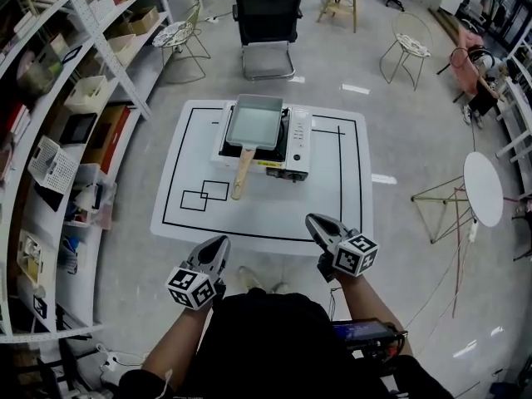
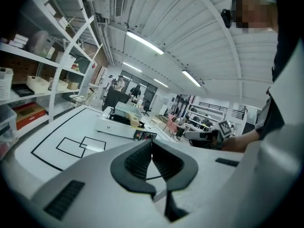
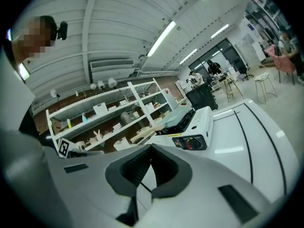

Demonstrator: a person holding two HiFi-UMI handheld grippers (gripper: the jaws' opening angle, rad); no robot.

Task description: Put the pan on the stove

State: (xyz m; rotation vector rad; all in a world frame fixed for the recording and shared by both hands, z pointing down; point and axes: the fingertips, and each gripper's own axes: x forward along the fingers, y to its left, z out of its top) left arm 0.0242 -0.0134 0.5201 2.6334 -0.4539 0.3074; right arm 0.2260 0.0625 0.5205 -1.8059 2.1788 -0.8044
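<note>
On the white table [image 1: 332, 198], marked with black lines, the stove [image 1: 298, 144] stands towards the far side with the pan [image 1: 253, 121] set on top of it; the pan's wooden handle [image 1: 243, 173] sticks out over the stove's near edge towards the person; the pan's pale inside shows clear to its walls.

From the head view alone the layout is plain: the left gripper [image 1: 219, 243] and the right gripper [image 1: 312, 221] hang at the table's near edge, well apart from the pan and on either side of its handle line; shelves [image 1: 50, 140] curve along the left, carrying a white basket [image 1: 51, 163] and several bins whose contents are too small to tell; a black office chair [image 1: 268, 23] stands beyond the table.

Only the left gripper view shows the left gripper [image 2: 152, 145] with its jaws pressed together and nothing between them; past them lie the stove [image 2: 114, 126] and pan [image 2: 126, 109], with the right gripper [image 2: 209, 136] off to the right.

Only the right gripper view shows the right gripper [image 3: 151, 148] likewise pressed together on nothing, and the stove's front with its knob [image 3: 192, 143]; the pan [image 3: 178, 114] sits on top of the stove, and the left gripper's marker cube [image 3: 63, 147] is at the left.
</note>
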